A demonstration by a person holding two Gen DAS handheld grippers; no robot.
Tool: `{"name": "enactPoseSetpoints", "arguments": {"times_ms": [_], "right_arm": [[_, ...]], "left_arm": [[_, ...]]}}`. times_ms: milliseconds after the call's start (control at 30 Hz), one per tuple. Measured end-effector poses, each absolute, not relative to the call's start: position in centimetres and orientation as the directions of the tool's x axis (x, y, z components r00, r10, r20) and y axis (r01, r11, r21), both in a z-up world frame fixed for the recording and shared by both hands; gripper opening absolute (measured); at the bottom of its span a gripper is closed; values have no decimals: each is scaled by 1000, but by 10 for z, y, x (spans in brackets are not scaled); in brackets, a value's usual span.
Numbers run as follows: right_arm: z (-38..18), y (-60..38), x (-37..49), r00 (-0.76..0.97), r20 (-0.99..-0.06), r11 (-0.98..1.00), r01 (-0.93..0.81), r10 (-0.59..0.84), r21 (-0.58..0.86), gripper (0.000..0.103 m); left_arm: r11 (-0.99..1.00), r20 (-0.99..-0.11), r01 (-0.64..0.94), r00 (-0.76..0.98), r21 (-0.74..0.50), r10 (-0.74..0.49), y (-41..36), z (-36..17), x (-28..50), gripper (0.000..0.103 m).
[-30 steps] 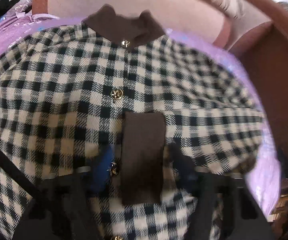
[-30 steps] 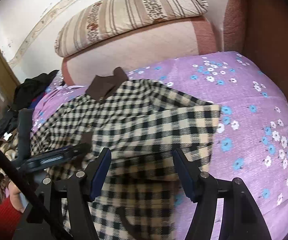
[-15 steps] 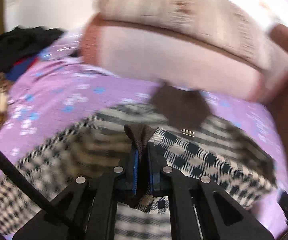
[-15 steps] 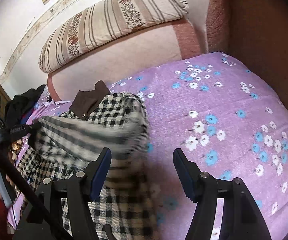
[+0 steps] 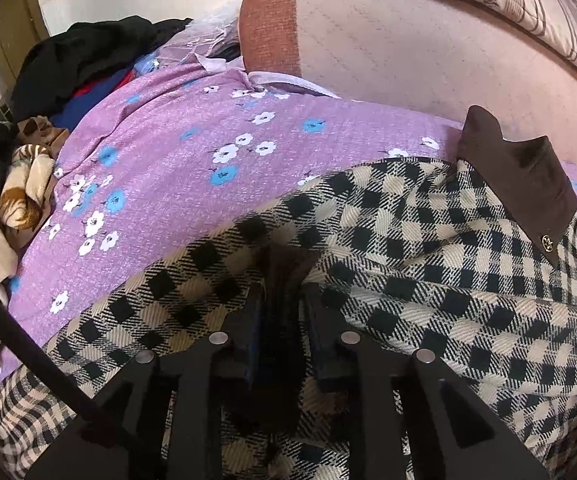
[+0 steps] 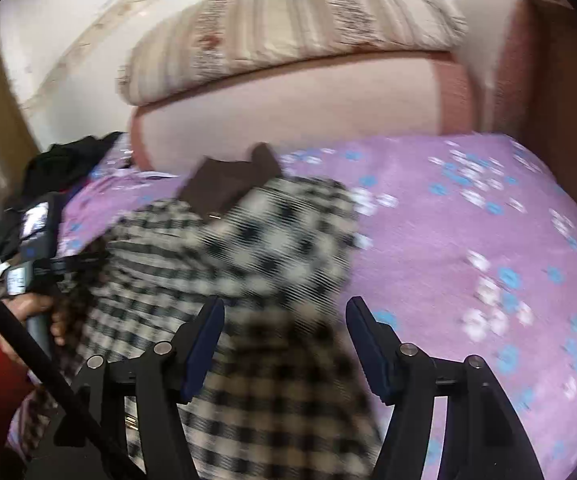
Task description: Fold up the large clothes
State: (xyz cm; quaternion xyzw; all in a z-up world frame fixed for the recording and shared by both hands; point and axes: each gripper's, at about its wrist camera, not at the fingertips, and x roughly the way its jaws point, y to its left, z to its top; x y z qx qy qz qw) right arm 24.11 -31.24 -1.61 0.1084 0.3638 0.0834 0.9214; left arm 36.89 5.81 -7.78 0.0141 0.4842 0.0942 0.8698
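Note:
A black-and-cream checked jacket (image 5: pixel 428 264) with a brown collar (image 5: pixel 520 184) lies on a purple flowered bedspread (image 5: pixel 160 184). My left gripper (image 5: pixel 282 300) is shut on the brown cuff of one sleeve, which it holds over the jacket's left side. In the right wrist view the jacket (image 6: pixel 256 248) is blurred and its collar (image 6: pixel 224 184) points toward the sofa back. My right gripper (image 6: pixel 284 320) is open and empty above the jacket's lower right part. The left gripper's body (image 6: pixel 36 240) shows at the far left.
A pink sofa back (image 6: pixel 296 104) with a striped cushion (image 6: pixel 288 28) runs behind the bedspread. A pile of dark and patterned clothes (image 5: pixel 48 92) lies at the far left. A brown armrest (image 6: pixel 560 80) stands at the right.
My left gripper closed on the brown sleeve cuff, lifted it and carried the sleeve leftwards across the jacket. My right gripper stayed open and drew back a little to the right.

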Motion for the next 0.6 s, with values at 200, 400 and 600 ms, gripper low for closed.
{"name": "enactPoseSetpoints", "arguments": {"times_ms": [200, 400, 600], "right_arm": [[-37, -276, 336, 667, -736, 993, -70, 116, 92, 59], [-84, -279, 423, 569, -823, 998, 58, 1, 40, 67], [-40, -303, 391, 630, -773, 987, 68, 70, 144, 69]], "left_arm": [[985, -847, -141, 509, 94, 154, 66, -81, 375, 25], [982, -856, -172, 494, 77, 154, 74, -80, 379, 37], [985, -863, -174, 500, -19, 71, 92, -62, 361, 43]]}}
